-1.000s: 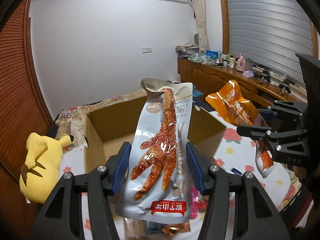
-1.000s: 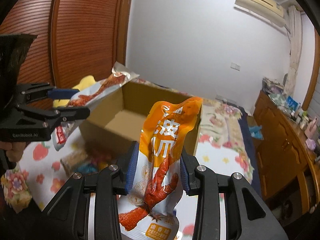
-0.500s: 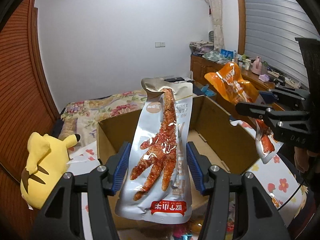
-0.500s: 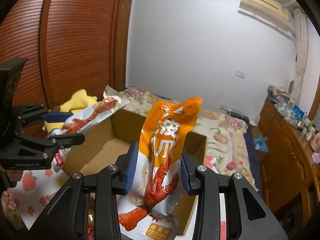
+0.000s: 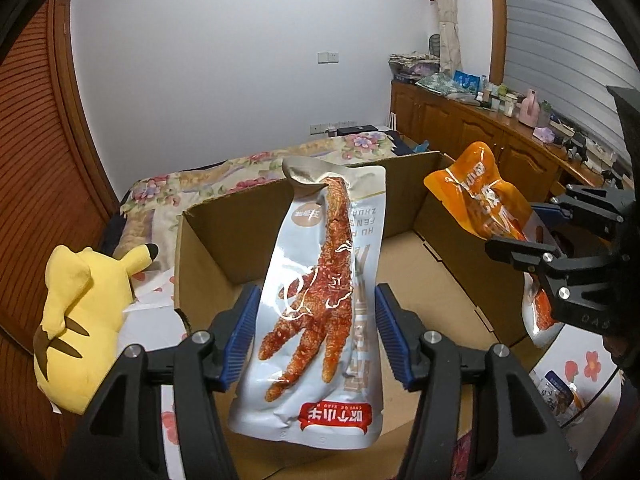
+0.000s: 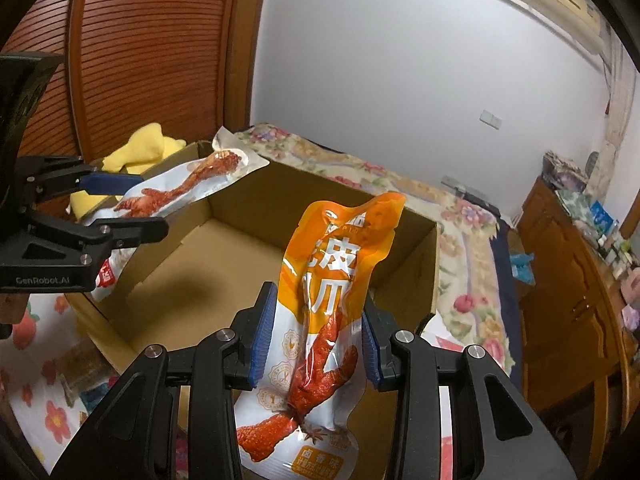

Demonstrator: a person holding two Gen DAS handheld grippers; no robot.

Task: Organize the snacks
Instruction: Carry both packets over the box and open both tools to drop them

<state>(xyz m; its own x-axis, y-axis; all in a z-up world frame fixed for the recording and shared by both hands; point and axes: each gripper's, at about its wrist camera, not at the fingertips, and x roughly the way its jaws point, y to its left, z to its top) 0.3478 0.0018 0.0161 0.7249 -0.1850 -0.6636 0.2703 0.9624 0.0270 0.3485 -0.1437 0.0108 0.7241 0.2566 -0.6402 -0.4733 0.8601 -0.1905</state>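
Observation:
My left gripper (image 5: 316, 332) is shut on a grey chicken-foot snack packet (image 5: 324, 300) and holds it upright over the near left part of an open cardboard box (image 5: 224, 240). My right gripper (image 6: 316, 336) is shut on an orange chicken-foot snack packet (image 6: 332, 296) and holds it over the box's (image 6: 240, 256) near right side. The box floor that shows is bare. The orange packet (image 5: 480, 204) and right gripper (image 5: 532, 232) show at the right of the left wrist view. The grey packet (image 6: 180, 192) and left gripper (image 6: 120, 208) show at the left of the right wrist view.
A yellow plush toy (image 5: 80, 320) lies left of the box on the floral bedsheet (image 5: 224, 176). More snack packets (image 6: 80, 372) lie on the sheet in front of the box. A wooden cabinet (image 5: 500, 140) with clutter runs along the right wall.
Both grippers have moved forward and over the box with their packets; the box now sits closer and lower in both views. Both grips are unchanged.

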